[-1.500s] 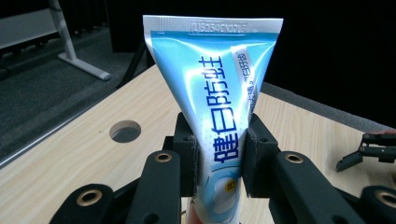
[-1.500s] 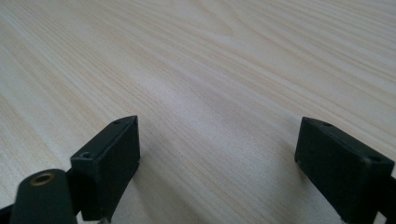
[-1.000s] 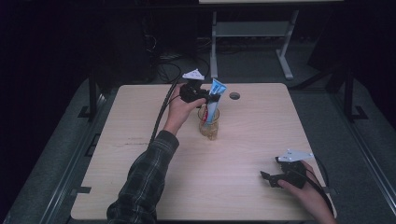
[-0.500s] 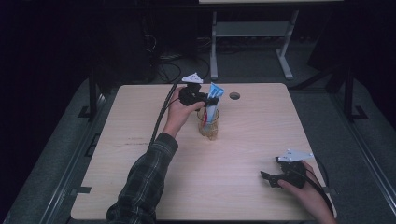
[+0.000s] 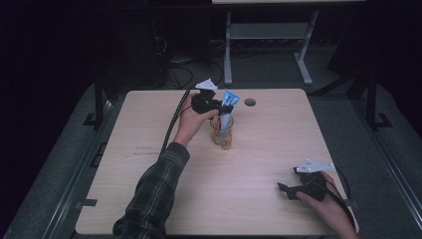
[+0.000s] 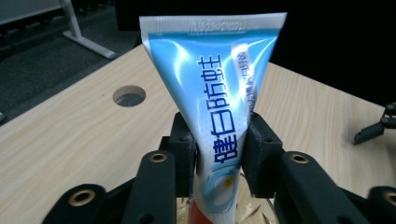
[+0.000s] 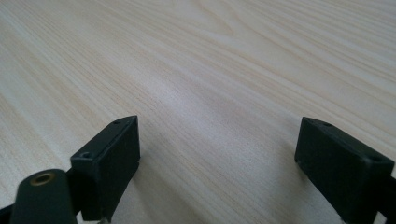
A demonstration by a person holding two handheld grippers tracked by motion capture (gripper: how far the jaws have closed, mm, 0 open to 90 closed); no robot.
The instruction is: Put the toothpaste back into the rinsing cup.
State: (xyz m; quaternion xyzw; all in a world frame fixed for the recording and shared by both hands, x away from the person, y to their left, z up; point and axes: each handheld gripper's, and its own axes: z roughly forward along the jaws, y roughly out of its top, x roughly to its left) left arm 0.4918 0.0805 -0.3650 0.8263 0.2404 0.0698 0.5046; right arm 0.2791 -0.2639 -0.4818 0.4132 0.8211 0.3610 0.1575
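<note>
toothpaste tube (image 6: 219, 107) | glossy blue, dark print, upright in glass (image 5: 222, 132) | left claw (image 6: 219, 158) pinching it | right claw (image 7: 217, 154) spread

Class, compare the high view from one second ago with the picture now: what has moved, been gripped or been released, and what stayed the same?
Little visibly changed. The left gripper stays shut on the toothpaste tube, which stands in the glass jar, with at most a slight shift I cannot confirm. Nothing was let go. The right gripper remains open and resting near the table's front right corner.
</note>
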